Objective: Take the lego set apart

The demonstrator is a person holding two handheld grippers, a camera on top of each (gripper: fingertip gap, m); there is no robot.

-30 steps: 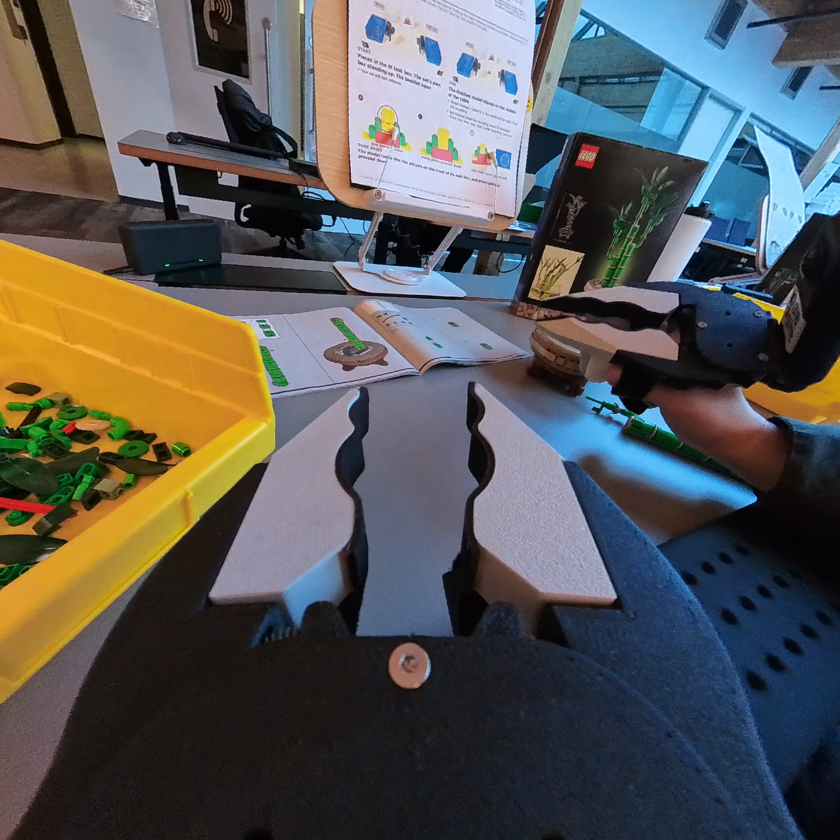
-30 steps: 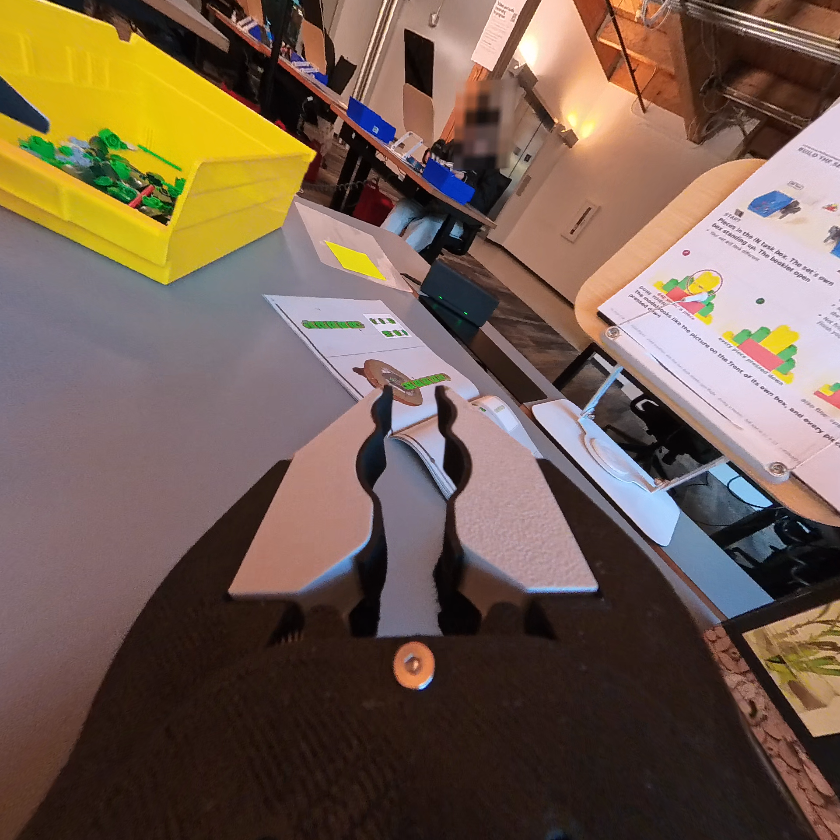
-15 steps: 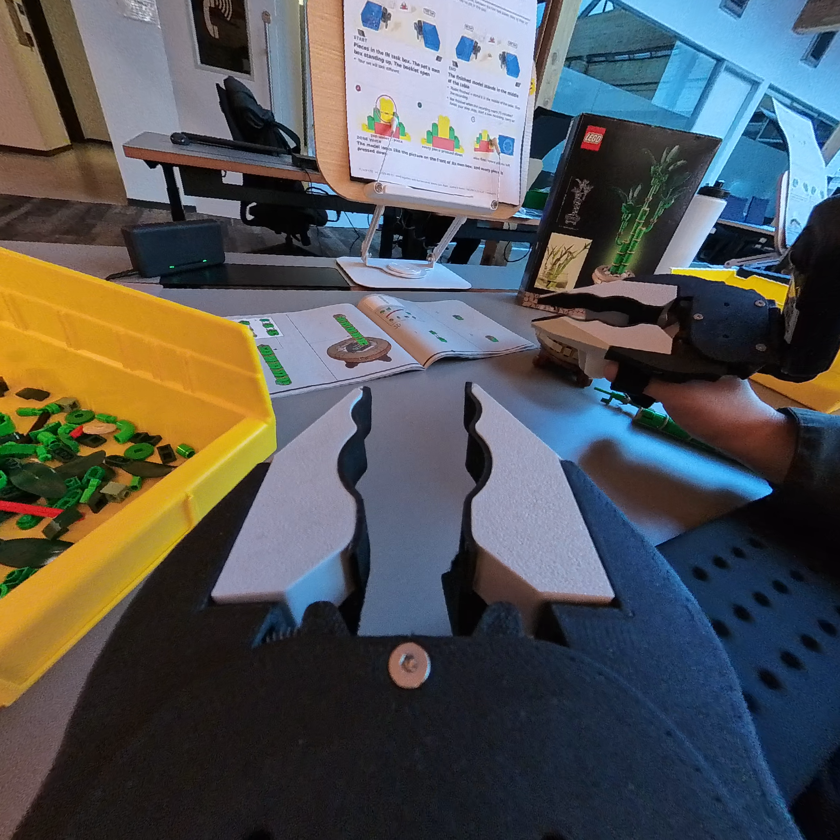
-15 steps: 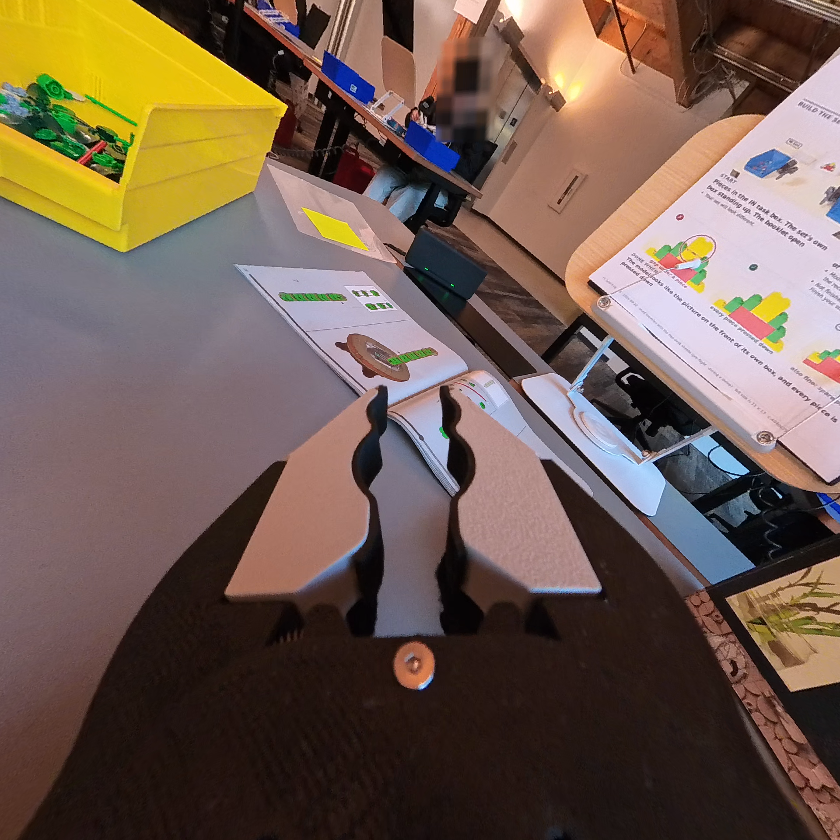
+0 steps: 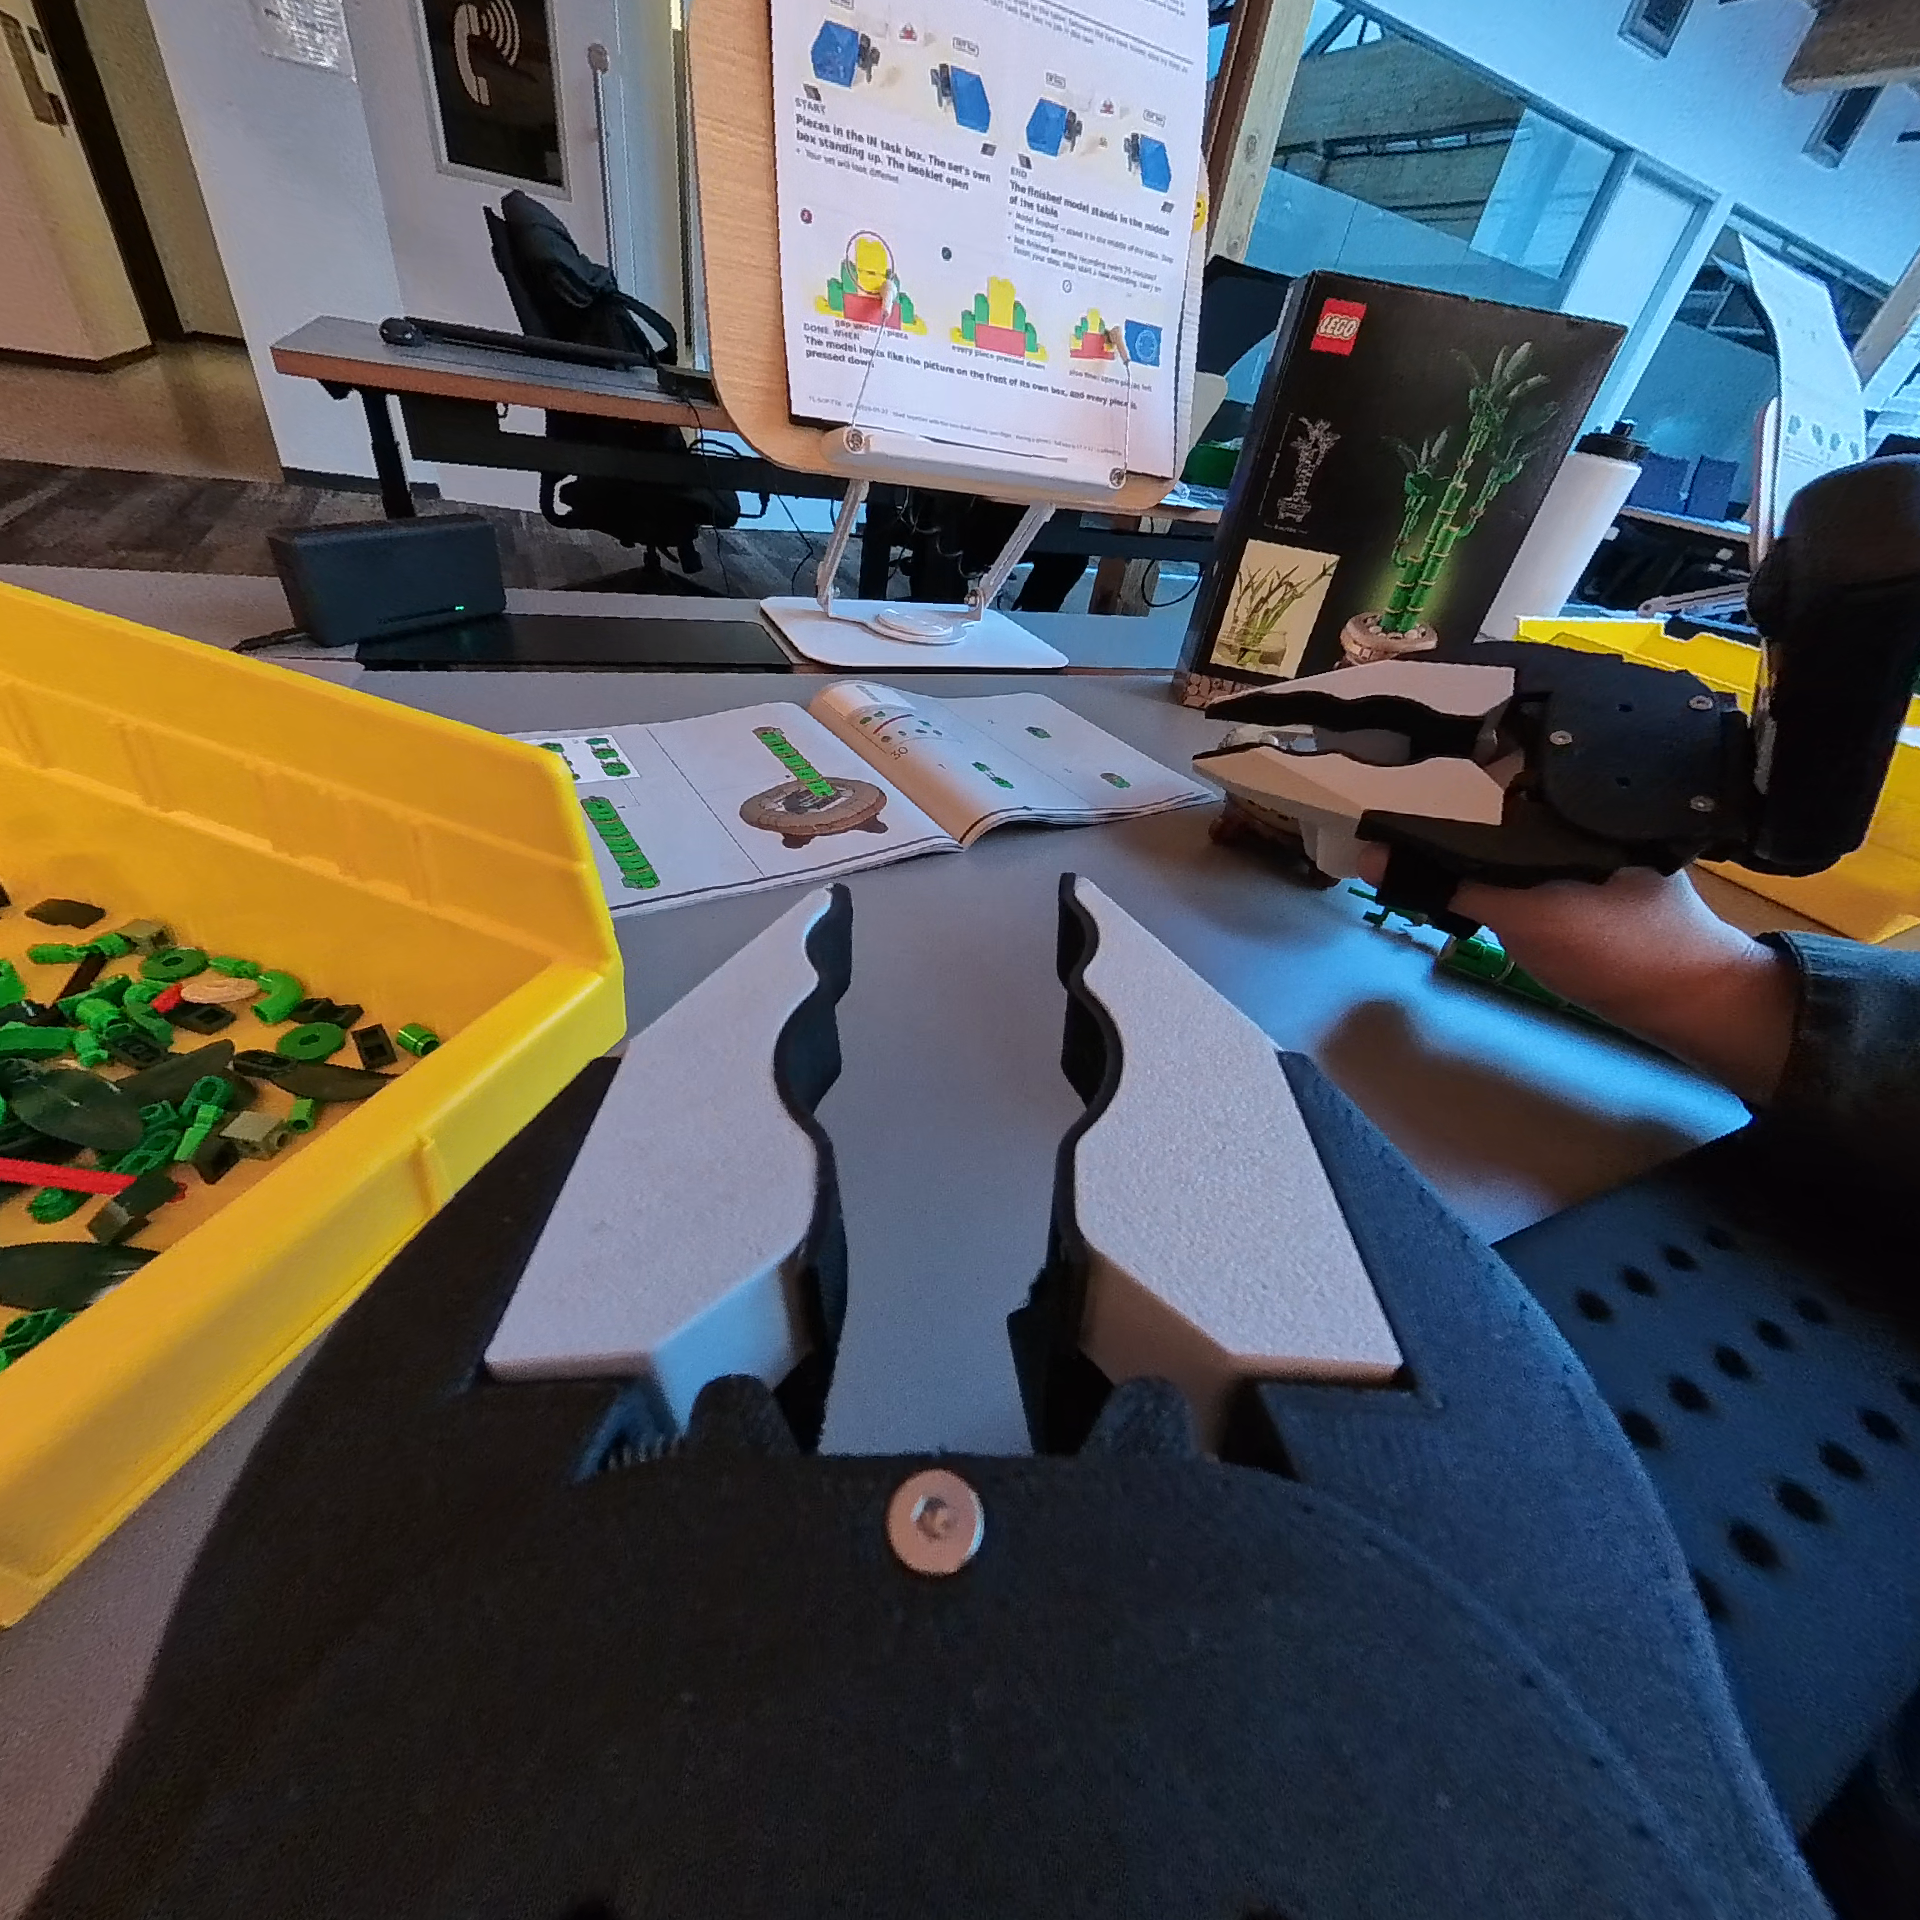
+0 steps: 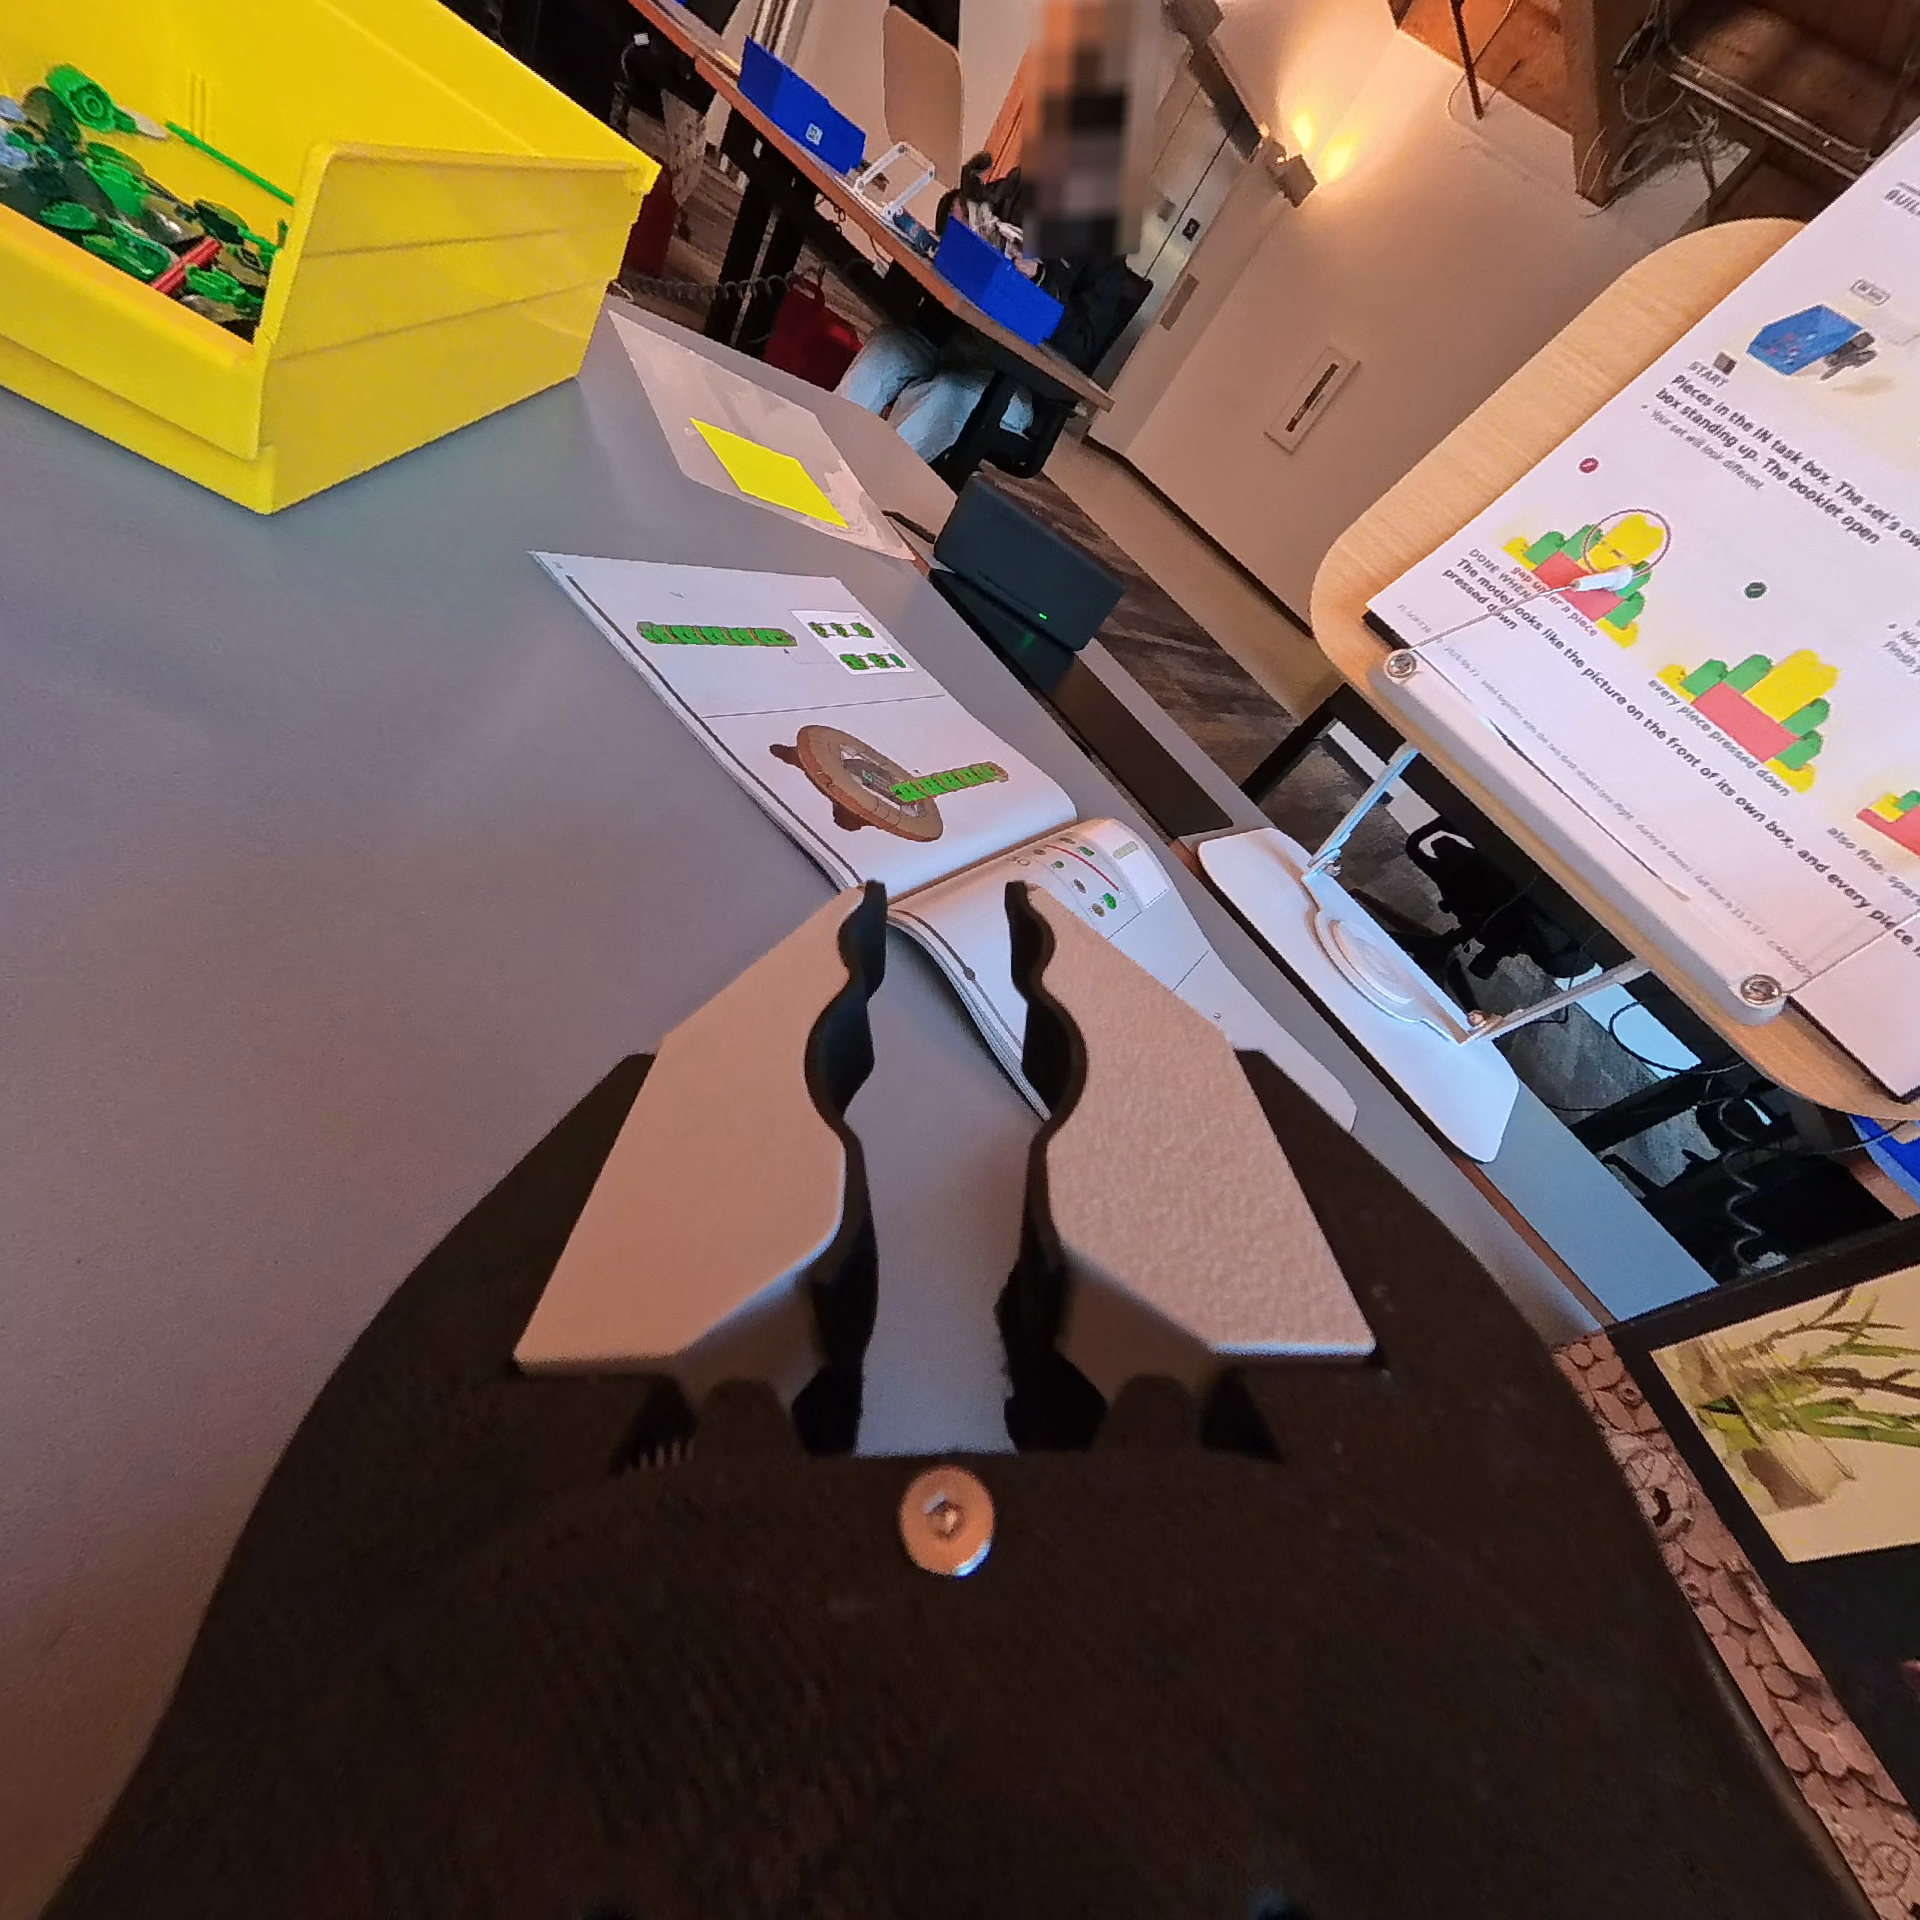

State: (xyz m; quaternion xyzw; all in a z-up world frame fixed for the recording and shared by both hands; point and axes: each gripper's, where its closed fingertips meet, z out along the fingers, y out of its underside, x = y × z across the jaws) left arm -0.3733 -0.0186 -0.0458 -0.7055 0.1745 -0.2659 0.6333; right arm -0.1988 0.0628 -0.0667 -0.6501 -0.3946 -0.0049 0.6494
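My left gripper [image 5: 943,902] is open and empty, low over the grey table [image 5: 1039,997]. My right gripper [image 6: 945,902] is narrowly open and empty, its tips over the open instruction booklet [image 6: 831,707]. In the left wrist view the right gripper [image 5: 1214,740] is held by a hand [image 5: 1621,966] at the right. It stands in front of a round brown lego base [image 5: 1252,831], which is mostly hidden behind it. A green lego stalk [image 5: 1481,951] lies on the table under that hand. A yellow bin [image 5: 312,1299] at the left holds several loose green pieces [image 5: 156,1070].
The booklet [image 5: 831,800] lies open mid-table. The lego box [image 5: 1392,468] stands at the back right, and its corner shows in the right wrist view [image 6: 1787,1434]. An instruction board on a stand [image 5: 987,208] and a black device [image 5: 390,577] sit behind. A second yellow bin [image 5: 1849,883] is far right. Spacing between my two grippers at the tips: around 20 cm.
The right gripper has swung slightly right, so the yellow bin slid left in its view. It now hides more of the brown base. Both grippers' jaws stay as they were.
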